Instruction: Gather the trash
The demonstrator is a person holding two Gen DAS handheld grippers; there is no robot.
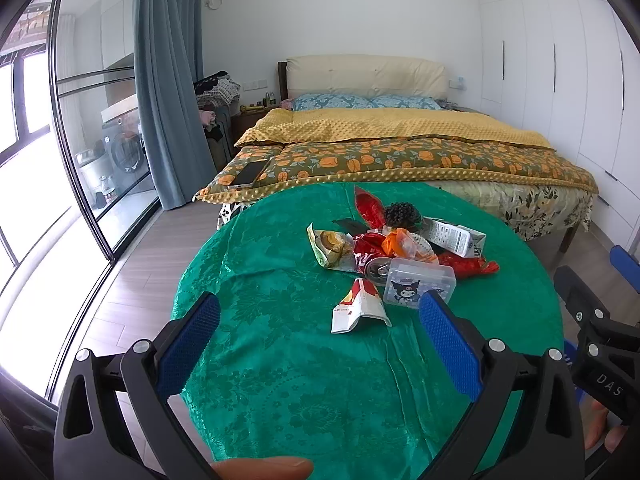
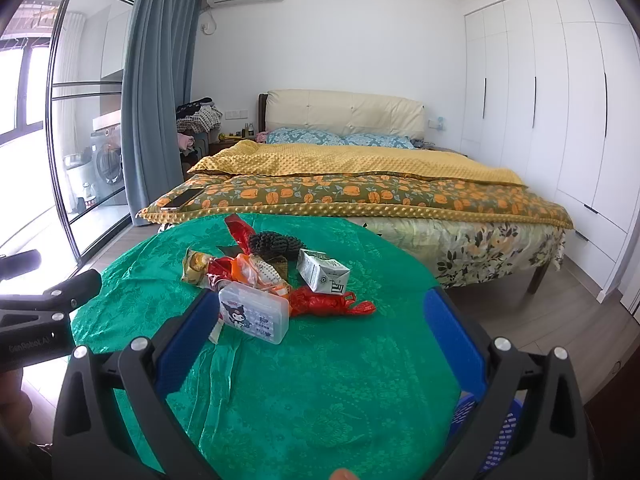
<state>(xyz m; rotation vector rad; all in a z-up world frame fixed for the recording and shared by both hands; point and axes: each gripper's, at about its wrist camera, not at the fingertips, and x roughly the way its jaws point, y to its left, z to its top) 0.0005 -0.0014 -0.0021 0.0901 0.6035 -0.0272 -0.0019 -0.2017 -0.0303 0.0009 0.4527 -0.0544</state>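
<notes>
A heap of trash lies on the round table under a green cloth (image 1: 280,360): a clear plastic box with a cartoon sticker (image 1: 420,286), a crushed can (image 1: 378,270), a white and red carton scrap (image 1: 360,308), a milk carton (image 1: 456,236), red wrappers (image 1: 468,266) and a yellow snack wrapper (image 1: 330,246). My left gripper (image 1: 320,312) hangs open above the near side of the table, short of the heap, nothing between its blue pads. My right gripper (image 2: 320,312) is open too, with the sticker box (image 2: 256,314) just beyond its left finger and the milk carton (image 2: 322,274) farther off.
A bed (image 1: 400,148) with a yellow and orange quilt stands just behind the table, a phone (image 1: 250,174) on its corner. White wardrobes (image 2: 560,100) line the right wall. A blue perforated basket (image 2: 496,432) sits below the table's right edge. A glass door and a curtain (image 1: 168,80) stand left.
</notes>
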